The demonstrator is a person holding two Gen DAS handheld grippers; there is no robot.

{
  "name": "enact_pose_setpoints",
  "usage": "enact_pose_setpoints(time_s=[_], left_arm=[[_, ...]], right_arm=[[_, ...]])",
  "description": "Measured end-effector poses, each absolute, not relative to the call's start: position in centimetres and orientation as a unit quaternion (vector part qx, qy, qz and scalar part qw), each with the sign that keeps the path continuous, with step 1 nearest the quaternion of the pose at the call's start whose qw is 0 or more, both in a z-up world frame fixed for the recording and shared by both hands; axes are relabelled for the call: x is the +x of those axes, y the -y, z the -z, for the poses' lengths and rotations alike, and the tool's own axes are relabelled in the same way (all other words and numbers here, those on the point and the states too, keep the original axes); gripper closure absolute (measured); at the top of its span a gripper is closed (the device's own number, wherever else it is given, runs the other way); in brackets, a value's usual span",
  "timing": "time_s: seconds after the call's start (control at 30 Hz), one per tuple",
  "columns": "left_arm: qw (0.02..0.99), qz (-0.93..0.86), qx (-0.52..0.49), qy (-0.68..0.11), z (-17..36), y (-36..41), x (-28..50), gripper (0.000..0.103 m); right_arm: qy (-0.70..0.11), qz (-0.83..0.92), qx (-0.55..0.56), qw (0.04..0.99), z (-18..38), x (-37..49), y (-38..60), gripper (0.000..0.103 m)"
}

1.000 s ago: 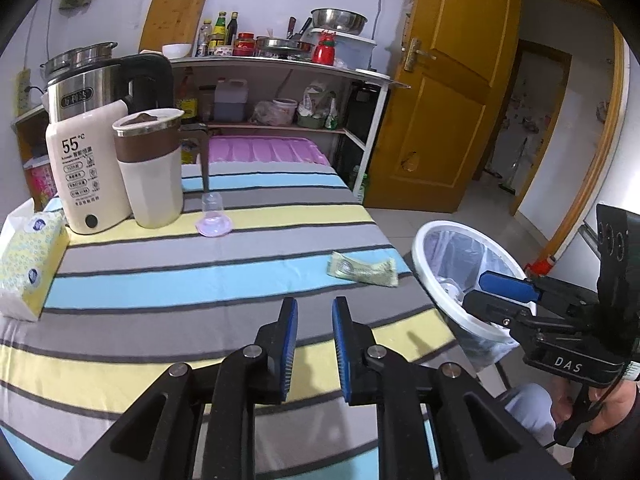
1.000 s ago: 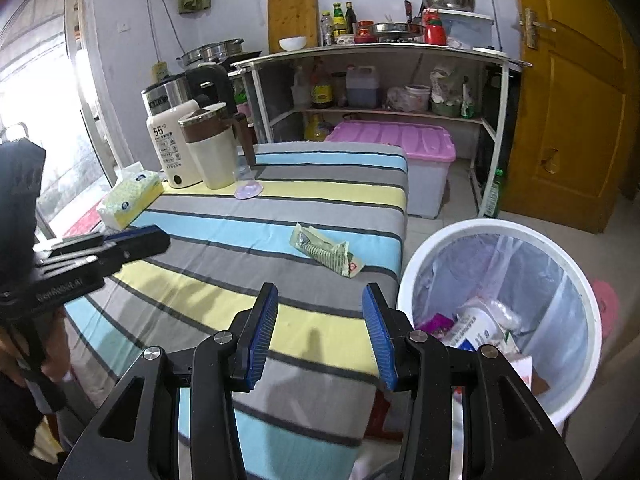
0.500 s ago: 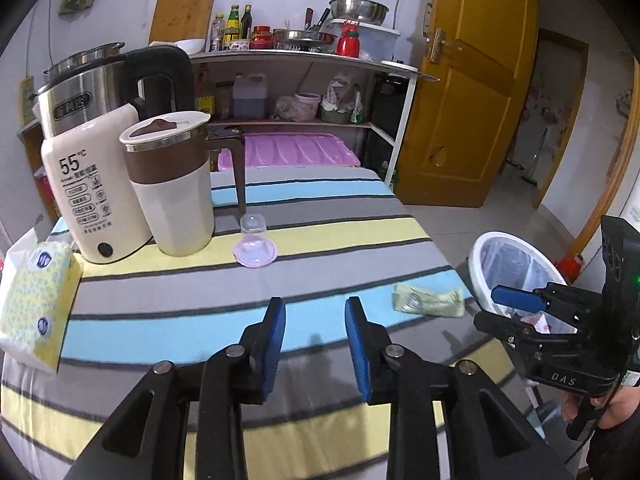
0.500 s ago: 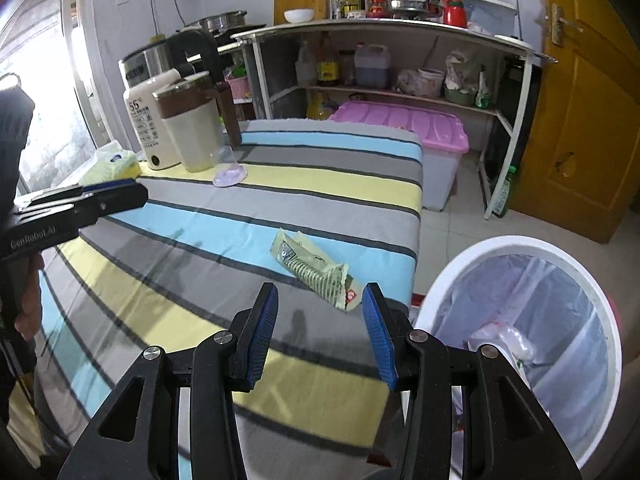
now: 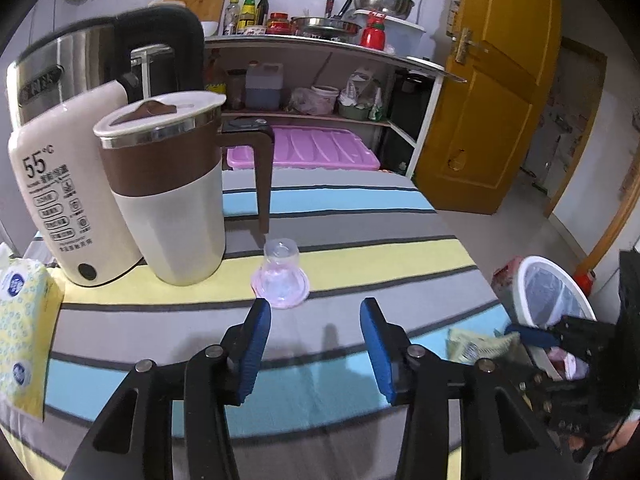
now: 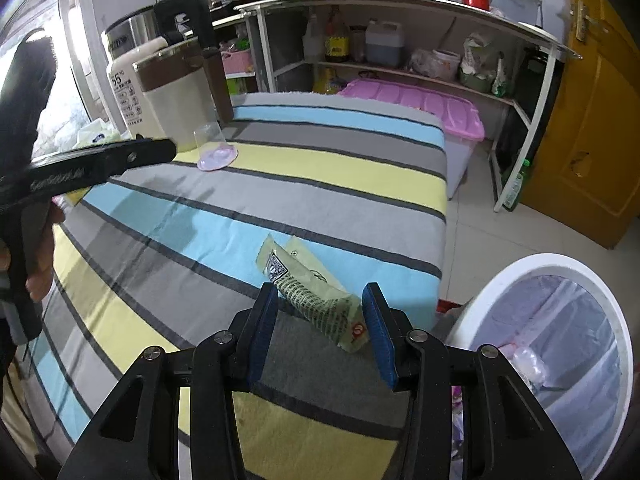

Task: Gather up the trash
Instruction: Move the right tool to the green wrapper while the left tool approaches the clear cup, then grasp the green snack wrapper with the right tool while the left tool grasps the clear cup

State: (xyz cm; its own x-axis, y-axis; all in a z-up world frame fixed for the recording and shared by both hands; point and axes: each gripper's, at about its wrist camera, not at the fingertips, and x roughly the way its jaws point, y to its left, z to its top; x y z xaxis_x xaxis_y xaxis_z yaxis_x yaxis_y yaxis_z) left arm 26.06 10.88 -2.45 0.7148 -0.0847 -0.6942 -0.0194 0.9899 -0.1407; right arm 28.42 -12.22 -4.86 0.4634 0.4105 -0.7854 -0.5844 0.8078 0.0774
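Green and crinkled, the empty wrapper (image 6: 316, 298) lies flat on the striped tablecloth (image 6: 320, 168) in the lower middle of the right wrist view, near the table's edge, with the white bin (image 6: 560, 360) just past that edge at lower right. The right gripper (image 6: 320, 328) stands with its blue pads spread to either side of the wrapper's near end, not pressing it. The left gripper (image 5: 314, 344), in the lower middle of its own view, has its jaws opening with nothing between them; a small clear plastic cup (image 5: 280, 276), upturned on a pink disc, sits just beyond its tips at frame centre.

The wrapper is thin and lies flush on cloth, so I judge the pads could close over it and pinch the fabric, or skid it off the edge short of the bin. The cup is light and stands close to the brown-and-cream jug (image 5: 168, 196); a skewed approach could knock it away or bump the jug.

Only the right wrist view shows the bin's liner and the rubbish already inside. The left wrist view shows the cup head-on, and the tissue pack (image 5: 24, 340) at far left.
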Motion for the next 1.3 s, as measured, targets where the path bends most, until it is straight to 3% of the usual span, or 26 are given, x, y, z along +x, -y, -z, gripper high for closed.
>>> enact_pose_setpoints(time_s=[0.43,0.5,0.57,0.73,0.8,0.83,1.3], left_arm=[[0.918,-0.005,-0.077,-0.389,5.0,-12.2,30.7,0.056],[0.919,-0.008,-0.069,-0.389,5.2,-12.0,31.2,0.056],[0.919,-0.01,-0.066,-0.39,5.3,-11.9,31.7,0.056],[0.918,-0.022,-0.051,-0.392,5.7,-11.4,32.6,0.057],[0.916,-0.023,-0.053,-0.396,5.9,-11.4,32.9,0.07],[0.915,-0.025,-0.05,-0.399,6.0,-11.3,33.1,0.073],[0.921,-0.002,-0.041,-0.388,4.7,-9.5,29.6,0.074]], right_arm=[[-0.442,-0.317,-0.087,0.835,5.0,28.2,11.8,0.058],[-0.442,-0.318,-0.082,0.835,5.1,28.2,11.7,0.062],[-0.444,-0.318,-0.077,0.834,5.2,28.3,11.8,0.075],[-0.443,-0.319,-0.066,0.835,5.2,28.2,11.8,0.081],[-0.443,-0.319,-0.064,0.835,5.2,28.2,11.9,0.088],[-0.443,-0.32,-0.062,0.835,5.1,28.1,12.0,0.088],[-0.434,-0.313,-0.037,0.844,4.4,26.7,13.2,0.091]])
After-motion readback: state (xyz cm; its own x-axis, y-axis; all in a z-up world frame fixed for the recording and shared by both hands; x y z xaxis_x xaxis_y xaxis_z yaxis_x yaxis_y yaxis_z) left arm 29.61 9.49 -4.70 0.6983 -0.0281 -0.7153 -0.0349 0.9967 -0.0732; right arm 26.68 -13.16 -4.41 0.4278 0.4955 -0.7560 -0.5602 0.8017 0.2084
